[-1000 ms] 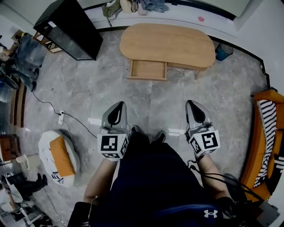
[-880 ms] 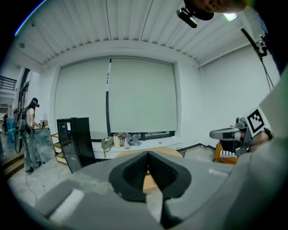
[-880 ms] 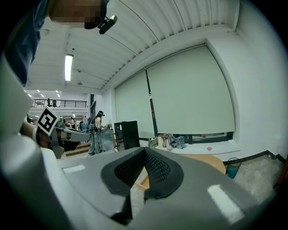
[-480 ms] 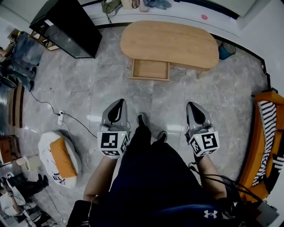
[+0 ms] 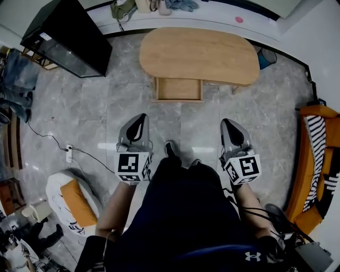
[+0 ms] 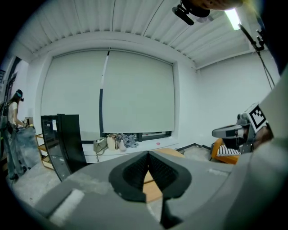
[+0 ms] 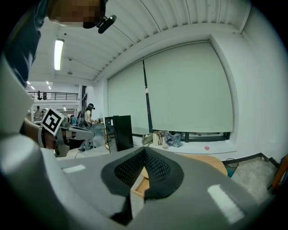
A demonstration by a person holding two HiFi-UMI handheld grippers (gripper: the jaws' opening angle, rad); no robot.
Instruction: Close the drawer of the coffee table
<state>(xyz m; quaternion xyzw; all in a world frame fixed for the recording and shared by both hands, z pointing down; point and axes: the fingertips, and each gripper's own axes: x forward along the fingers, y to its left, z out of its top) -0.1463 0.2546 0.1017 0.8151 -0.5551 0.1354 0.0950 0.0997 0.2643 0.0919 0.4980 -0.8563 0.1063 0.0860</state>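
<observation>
Drawer (image 5: 178, 89) of the coffee table (image 5: 199, 53): pulled out from the table's near long edge, left of that edge's middle, its open side up. Only its bare wooden bottom shows inside. The coffee table, an oval wooden piece, stands on the grey marble floor (image 5: 106, 106) close to the far wall, below the window ledge (image 5: 212, 21).

Left gripper (image 5: 141, 117) and right gripper (image 5: 225, 123): both held low in front of the person, side by side over the floor, tips toward the table and well apart from the drawer. In the left gripper view the left gripper (image 6: 147, 153) has its jaws pressed together with nothing between them; the table's wood shows beyond the tips. In the right gripper view the right gripper (image 7: 144, 150) is likewise pressed together and holds nothing. Each carries a marker cube (image 5: 131, 167) at its rear. The person's shoe (image 5: 170, 149) shows between them.

Surroundings: a black cabinet (image 5: 66, 37) at the floor's far left; a blue bin (image 5: 267, 57) just beyond the table's right end; bags and clothes (image 5: 159, 5) on the ledge; an orange seat (image 5: 313, 159) with a striped cushion at the right edge; a white and orange bag (image 5: 71, 196) at the near left, a cable (image 5: 90, 154) on the floor near it.
</observation>
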